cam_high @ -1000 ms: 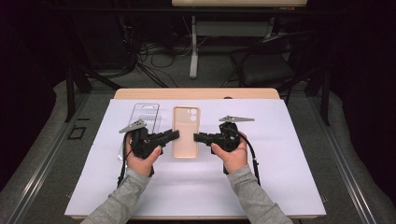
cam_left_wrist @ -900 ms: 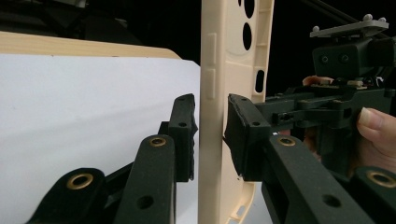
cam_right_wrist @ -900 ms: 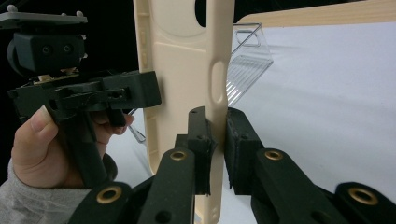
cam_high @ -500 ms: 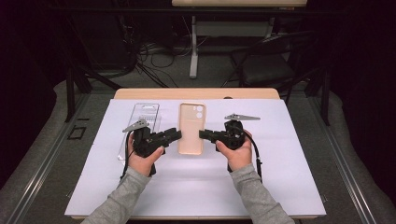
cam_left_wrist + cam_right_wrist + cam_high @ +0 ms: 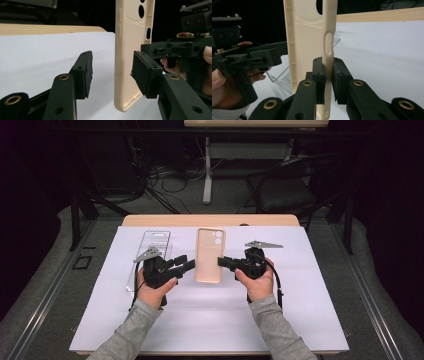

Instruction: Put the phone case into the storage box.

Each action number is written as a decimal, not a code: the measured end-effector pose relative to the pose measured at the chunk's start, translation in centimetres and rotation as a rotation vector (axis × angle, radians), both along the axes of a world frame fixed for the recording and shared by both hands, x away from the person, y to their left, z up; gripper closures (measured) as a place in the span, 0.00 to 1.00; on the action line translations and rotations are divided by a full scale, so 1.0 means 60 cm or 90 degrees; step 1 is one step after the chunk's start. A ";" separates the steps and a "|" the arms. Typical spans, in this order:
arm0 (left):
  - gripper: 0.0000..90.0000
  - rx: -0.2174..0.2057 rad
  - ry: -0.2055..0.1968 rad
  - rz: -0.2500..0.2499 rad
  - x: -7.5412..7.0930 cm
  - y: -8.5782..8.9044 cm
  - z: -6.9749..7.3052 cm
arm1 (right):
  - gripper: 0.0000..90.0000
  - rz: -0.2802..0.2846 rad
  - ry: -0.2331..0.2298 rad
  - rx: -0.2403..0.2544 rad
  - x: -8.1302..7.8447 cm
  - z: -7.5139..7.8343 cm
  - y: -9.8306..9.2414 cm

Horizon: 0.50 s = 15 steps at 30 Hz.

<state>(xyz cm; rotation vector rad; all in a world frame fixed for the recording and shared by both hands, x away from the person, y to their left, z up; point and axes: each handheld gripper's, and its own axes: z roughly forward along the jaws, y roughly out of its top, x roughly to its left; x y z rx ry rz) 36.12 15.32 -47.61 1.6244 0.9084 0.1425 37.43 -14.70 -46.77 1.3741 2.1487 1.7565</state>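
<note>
The right gripper pinched the phone case by its edge to steady it, while the left gripper, beside the case, had just been opening, its jaws clear of the case.

Table under a white sheet

A light wooden table carries a white sheet over nearly all its top; a clear plastic tray lies on the sheet just beyond the left tongs, left of the right tongs.
</note>
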 end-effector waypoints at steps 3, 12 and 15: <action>0.57 0.012 -0.007 -0.003 0.000 0.000 0.004 | 0.91 -0.001 -0.002 -0.002 0.000 0.000 -0.001; 0.58 0.042 -0.036 0.001 -0.010 -0.006 0.017 | 0.91 -0.008 -0.007 -0.005 -0.001 0.002 -0.003; 0.57 0.063 -0.041 0.014 -0.011 -0.006 0.017 | 0.91 -0.009 -0.008 -0.004 -0.001 0.002 -0.005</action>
